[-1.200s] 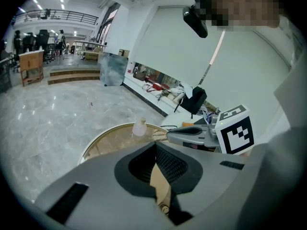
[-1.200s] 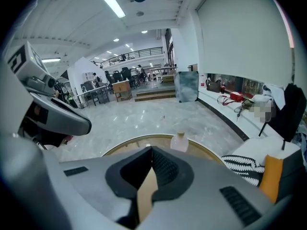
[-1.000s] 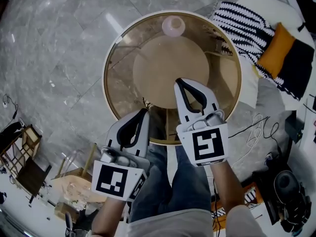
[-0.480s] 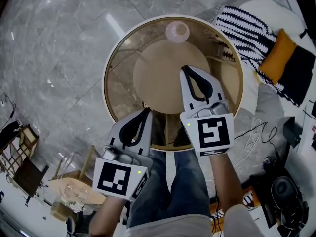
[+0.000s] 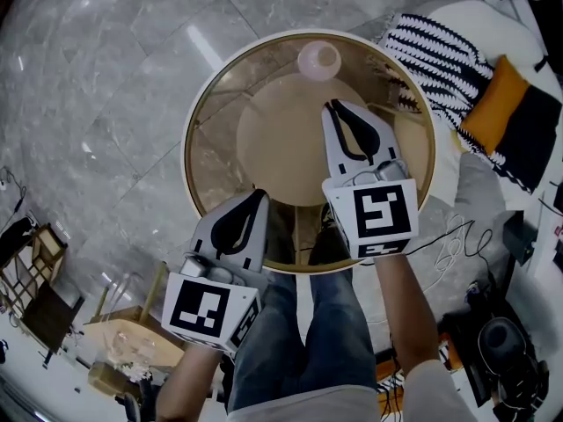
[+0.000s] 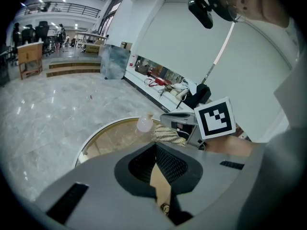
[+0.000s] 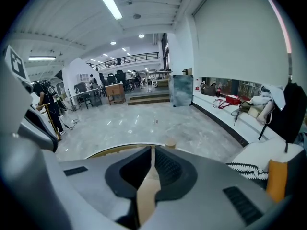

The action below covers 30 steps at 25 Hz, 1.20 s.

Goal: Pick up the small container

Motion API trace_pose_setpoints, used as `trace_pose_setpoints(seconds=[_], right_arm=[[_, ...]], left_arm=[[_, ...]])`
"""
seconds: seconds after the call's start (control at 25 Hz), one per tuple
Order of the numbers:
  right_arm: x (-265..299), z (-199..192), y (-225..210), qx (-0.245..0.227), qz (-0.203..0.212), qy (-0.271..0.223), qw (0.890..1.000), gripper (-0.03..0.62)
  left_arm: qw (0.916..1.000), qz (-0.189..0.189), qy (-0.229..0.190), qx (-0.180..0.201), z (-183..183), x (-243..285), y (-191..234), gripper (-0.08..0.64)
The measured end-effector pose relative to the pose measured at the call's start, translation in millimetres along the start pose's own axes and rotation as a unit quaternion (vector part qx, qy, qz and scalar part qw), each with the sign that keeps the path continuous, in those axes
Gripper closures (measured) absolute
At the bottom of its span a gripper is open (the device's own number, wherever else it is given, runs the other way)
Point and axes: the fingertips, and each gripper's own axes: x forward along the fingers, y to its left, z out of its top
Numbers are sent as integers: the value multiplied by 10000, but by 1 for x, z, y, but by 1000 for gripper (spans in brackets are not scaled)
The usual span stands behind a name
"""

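Seen from above, a round glass table (image 5: 188,134) with a gold rim stands on a grey marble floor (image 5: 97,69). A paler round shelf shows through the glass beneath it. The small container (image 5: 318,60), pale pink and rounded, sits at the table's far edge, slightly right of the middle.

The right gripper (image 5: 333,106) reaches over the table's right half. Its tips point toward the container but stop short of it, with bare glass between them. Its two jaws are pressed together at the tips, and nothing is caught between them.

The left gripper (image 5: 259,195) hangs over the table's near edge, well apart from the container. Its jaws also meet at the tips, with nothing held.

Each gripper carries a white cube with a black square marker, and a bare forearm runs back from each. The person's legs in blue jeans (image 5: 303,341) show below the table's near edge. Beyond the table's right edge lie a black-and-white striped blanket (image 5: 440,47) and an orange cushion (image 5: 498,90).
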Motion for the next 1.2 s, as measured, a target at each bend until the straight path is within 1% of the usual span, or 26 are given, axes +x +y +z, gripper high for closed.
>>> trace_pose_setpoints(seconds=[0.12, 0.16, 0.2, 0.4, 0.52, 0.68, 0.76, 0.84, 0.96, 1.2], right_arm=[[5, -4, -2, 24, -17, 39, 10000, 567], [7, -5, -3, 35, -27, 57, 10000, 549], [10, -6, -4, 42, -37, 69, 10000, 513], [27, -8, -11, 113, -146, 44, 9998, 487], [36, -10, -18, 154, -228, 38, 9996, 458], [45, -13, -25, 210, -350, 86, 9991, 438], [49, -14, -27, 203, -371, 102, 9991, 431], [53, -14, -30, 170, -387, 116, 9990, 425], [59, -14, -36, 127, -444, 152, 9988, 419], [73, -14, -43, 88, -418, 192, 9989, 390]], left_arm=[[10000, 3, -1, 31, 0, 0, 3, 546], [10000, -15, 12, 55, 0, 0, 4, 546], [9999, -40, 30, 87, -1, 0, 4, 546], [9998, -68, 87, 179, -3, 2, 9, 546], [9997, -59, 92, 211, -5, 4, 12, 546], [9993, -32, 131, 359, -6, 6, 19, 546], [9986, -12, 115, 522, -5, 6, 20, 546], [9974, -97, 148, 697, -6, 7, 15, 546], [9959, -249, 189, 854, -6, 12, 7, 546], [9970, -225, 158, 723, -4, 15, 9, 546]])
